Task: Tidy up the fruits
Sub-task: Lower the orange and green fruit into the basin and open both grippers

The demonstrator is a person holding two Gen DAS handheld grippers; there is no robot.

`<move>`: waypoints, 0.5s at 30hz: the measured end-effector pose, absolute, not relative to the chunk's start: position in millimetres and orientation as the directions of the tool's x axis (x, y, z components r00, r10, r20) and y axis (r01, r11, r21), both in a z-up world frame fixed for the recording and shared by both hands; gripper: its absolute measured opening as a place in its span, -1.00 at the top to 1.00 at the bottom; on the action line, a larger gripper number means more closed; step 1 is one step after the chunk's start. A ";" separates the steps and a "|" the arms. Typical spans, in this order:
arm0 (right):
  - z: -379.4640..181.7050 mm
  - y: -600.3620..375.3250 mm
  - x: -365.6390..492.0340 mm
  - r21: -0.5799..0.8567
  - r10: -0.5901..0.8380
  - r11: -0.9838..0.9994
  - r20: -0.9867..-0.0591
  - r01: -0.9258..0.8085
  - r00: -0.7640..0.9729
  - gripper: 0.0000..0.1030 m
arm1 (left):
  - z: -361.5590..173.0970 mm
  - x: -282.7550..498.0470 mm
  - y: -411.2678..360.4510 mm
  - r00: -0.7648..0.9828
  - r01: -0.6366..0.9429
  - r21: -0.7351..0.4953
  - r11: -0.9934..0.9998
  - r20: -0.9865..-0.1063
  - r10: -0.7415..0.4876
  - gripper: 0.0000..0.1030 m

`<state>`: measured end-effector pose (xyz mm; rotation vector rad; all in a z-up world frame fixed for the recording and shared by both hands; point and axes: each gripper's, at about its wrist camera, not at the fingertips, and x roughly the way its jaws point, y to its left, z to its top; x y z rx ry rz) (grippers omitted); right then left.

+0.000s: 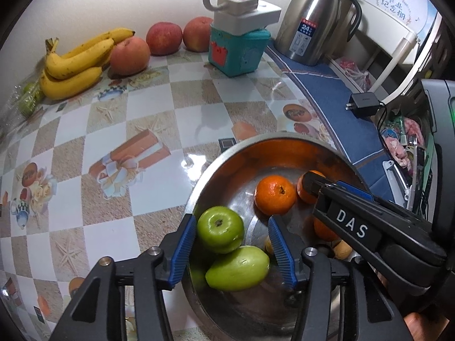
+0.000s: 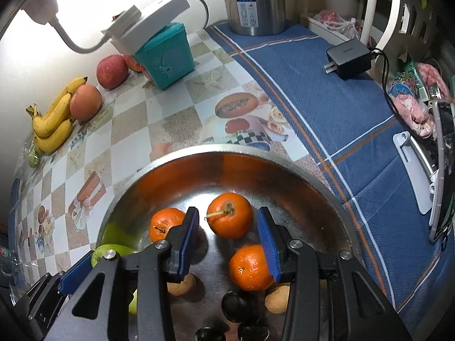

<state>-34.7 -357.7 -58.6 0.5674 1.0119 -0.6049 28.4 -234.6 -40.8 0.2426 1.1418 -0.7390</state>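
Both tools (jaws apart) over bowl; left tool; right tool

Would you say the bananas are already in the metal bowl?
No, the bananas lie on the table by the wall, apart from the metal bowl.
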 end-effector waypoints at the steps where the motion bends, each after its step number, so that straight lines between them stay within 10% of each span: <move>1: -56.6 -357.6 -35.1 0.155 -0.201 0.703 -0.893 0.695 0.402 0.15 | -39.3 29.0 -233.8 0.213 0.641 -0.190 0.743 -0.887 -0.410 -0.13; 15: -34.6 -353.5 -44.1 0.155 -0.236 0.707 -0.869 0.690 0.436 0.15 | -26.2 57.1 -199.7 0.238 0.510 -0.216 0.833 -0.895 -0.377 -0.30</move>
